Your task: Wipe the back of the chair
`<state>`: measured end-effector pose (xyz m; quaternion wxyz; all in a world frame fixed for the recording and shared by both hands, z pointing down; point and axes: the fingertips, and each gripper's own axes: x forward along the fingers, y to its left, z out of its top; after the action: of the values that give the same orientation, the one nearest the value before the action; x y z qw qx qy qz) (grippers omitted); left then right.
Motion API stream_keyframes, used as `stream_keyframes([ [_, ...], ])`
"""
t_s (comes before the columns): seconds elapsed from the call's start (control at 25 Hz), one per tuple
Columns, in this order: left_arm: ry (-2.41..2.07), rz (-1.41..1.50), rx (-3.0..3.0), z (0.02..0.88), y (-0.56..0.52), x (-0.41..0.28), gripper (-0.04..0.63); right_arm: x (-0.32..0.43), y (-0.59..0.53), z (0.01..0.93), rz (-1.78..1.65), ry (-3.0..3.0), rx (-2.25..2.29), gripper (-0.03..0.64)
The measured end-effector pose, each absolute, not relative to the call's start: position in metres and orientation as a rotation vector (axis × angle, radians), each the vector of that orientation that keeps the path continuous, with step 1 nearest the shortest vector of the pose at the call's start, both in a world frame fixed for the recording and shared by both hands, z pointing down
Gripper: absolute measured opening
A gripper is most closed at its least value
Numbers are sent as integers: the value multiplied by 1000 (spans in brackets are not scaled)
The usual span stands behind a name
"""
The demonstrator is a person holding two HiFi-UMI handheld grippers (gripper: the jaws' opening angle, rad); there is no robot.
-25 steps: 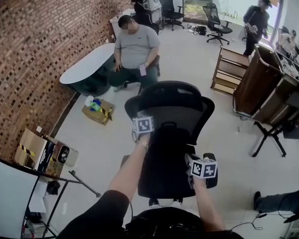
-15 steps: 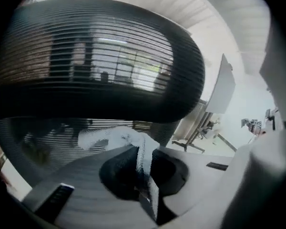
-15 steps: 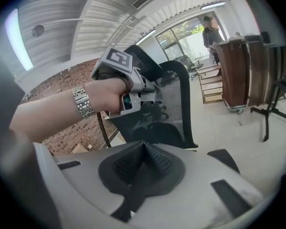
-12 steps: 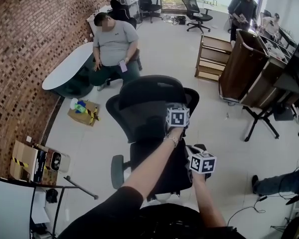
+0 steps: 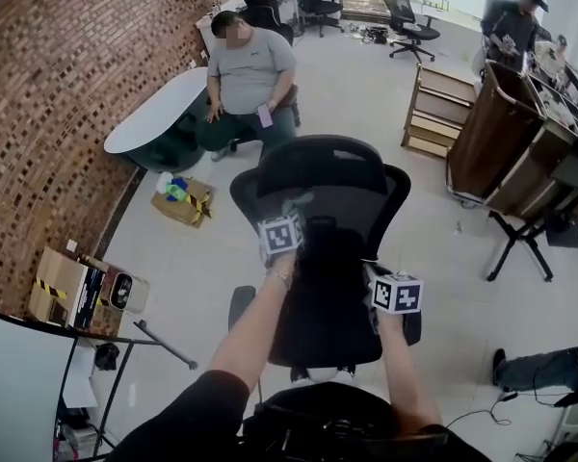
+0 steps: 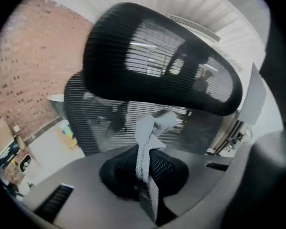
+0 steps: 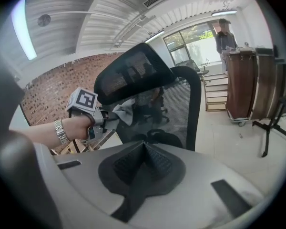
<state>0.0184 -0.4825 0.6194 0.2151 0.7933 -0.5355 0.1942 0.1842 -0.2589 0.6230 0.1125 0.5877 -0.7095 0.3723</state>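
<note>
The black mesh chair (image 5: 323,176) stands upright, a pale cloth (image 6: 148,128) at its backrest.

the cloth (image 6: 150,128) pinched in the left claw (image 6: 144,173) looked like pale grey, nubby towelling. just beyond it the chair (image 6: 157,70) back was black see-through mesh, matt. the claw's pads (image 6: 168,167) were black, finely dimpled.

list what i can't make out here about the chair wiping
- Whether the cloth touches the chair back: in the head view the cube on the left claw covers the contact, and the left gripper view gives no depth.
- Chair base: head view, mostly hidden under the seat.
- Dirt on the back: too fine to see on dark mesh, in every view.
</note>
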Motion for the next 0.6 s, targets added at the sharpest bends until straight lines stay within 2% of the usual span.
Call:
stream_keyframes([
  [0.12,-1595,506,2096,634,-499,-44,26,168,-262,626,1091,-2094,1684,2],
  [0.2,-1523,496,2075,651,-499,-39,26,162,-262,628,1095,-2091,1670,2],
  [0.6,-1143,607,2260,679,-475,159,26,192,-232,633,1131,-2012,1747,2],
])
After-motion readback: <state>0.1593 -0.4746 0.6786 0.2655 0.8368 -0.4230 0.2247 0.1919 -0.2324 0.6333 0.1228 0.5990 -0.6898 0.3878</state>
